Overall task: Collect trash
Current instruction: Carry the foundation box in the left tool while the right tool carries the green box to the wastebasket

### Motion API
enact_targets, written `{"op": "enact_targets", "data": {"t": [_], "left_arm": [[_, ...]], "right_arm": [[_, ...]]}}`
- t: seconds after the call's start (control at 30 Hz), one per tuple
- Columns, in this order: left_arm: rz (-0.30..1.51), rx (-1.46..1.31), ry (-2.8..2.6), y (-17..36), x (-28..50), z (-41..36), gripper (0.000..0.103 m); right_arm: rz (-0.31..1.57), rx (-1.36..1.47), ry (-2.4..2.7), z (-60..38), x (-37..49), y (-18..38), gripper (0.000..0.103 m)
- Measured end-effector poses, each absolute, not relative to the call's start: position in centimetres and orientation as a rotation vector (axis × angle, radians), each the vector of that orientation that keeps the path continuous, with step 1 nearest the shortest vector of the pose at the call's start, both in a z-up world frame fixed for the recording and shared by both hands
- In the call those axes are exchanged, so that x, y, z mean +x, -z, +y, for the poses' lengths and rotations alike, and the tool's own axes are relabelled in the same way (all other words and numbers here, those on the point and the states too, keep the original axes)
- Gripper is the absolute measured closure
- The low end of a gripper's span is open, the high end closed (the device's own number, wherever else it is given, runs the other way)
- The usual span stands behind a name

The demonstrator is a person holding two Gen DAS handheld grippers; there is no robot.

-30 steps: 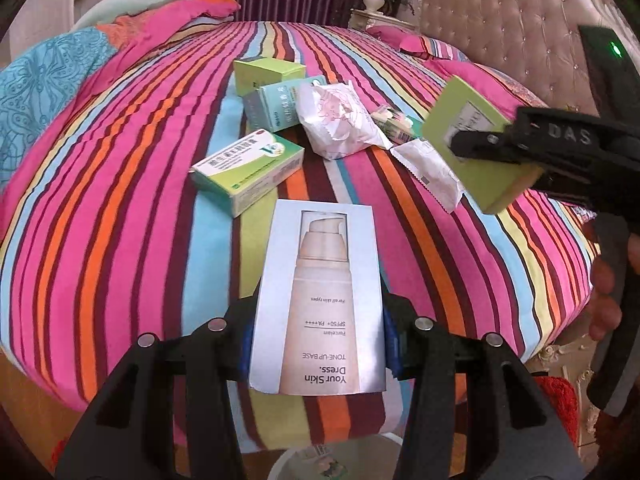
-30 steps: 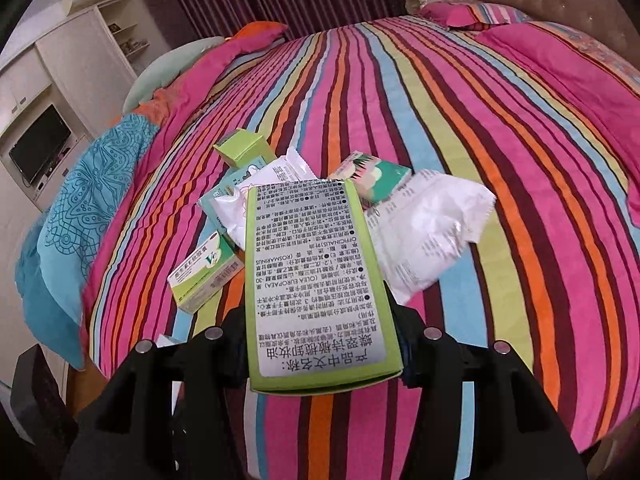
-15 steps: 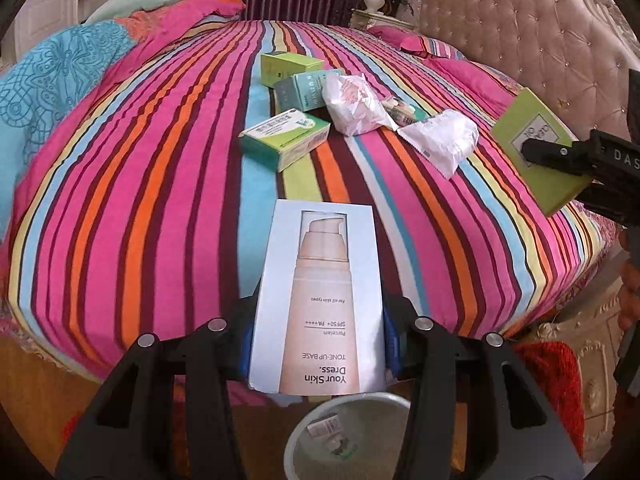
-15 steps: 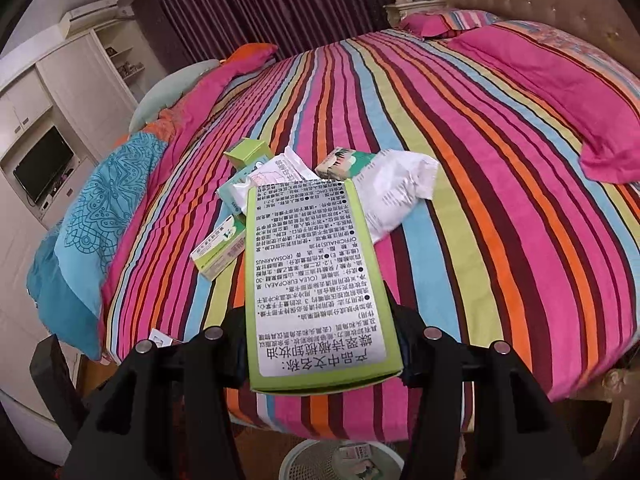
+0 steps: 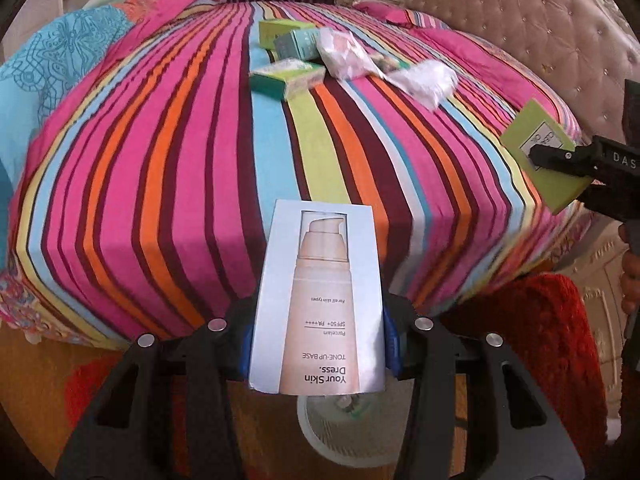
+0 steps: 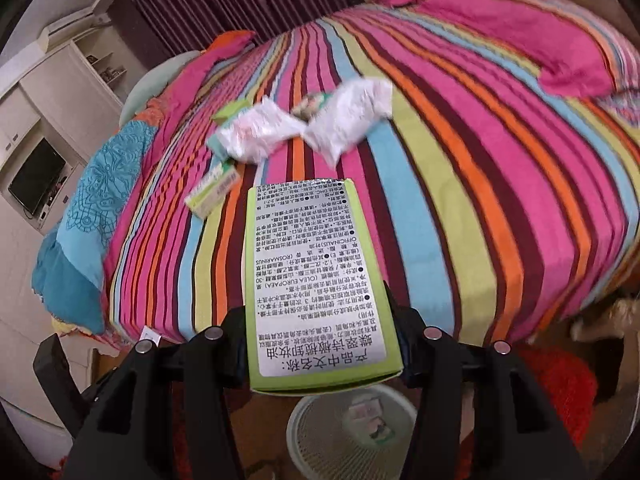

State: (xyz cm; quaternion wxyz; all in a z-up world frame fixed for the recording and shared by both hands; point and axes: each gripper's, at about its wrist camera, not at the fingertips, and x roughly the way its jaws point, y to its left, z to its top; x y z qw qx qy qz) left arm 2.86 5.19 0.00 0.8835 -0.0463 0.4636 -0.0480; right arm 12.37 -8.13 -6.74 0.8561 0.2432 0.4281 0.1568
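Note:
My left gripper [image 5: 316,344] is shut on a white cosmetics box [image 5: 320,296] printed with a beige pump bottle. My right gripper [image 6: 322,338] is shut on a lime-green box [image 6: 320,276] with a grey printed label; the same green box [image 5: 540,152] shows at the right of the left wrist view. Both boxes hang past the bed's foot edge, above a pale mesh waste basket [image 6: 320,440] on the floor, also the basket [image 5: 320,436] below the white box. Small items lie inside the basket. Several boxes [image 5: 288,76] and crumpled white wrappers [image 6: 344,120] lie on the striped bed.
The round bed [image 5: 180,160] has a bright striped cover, a tufted headboard [image 5: 520,32] at the back right and a blue quilt [image 6: 92,200] at the left. A red rug [image 5: 552,352] lies on the floor by the basket. White cabinets with a dark screen [image 6: 36,180] stand at the left.
Both grippers have pulled back from the bed with their boxes. The trash on the bed now looks farther away, and the waste basket has come into view below both held boxes.

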Motion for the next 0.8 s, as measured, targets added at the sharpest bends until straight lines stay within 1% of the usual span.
{"op": "enact_targets", "data": {"t": [0.27, 0.8], "left_arm": [[1.035, -0.104, 0.147, 1.8, 0.6, 3.8, 0.056], [1.215, -0.114, 0.156, 5.9, 0.7, 2.7, 0.056]], "right_arm": [[0.997, 0.510, -0.334, -6.3, 9.7, 9.5, 0.053], [1.254, 0.502, -0.329, -2.9, 6.7, 15.8, 0.053]]}}
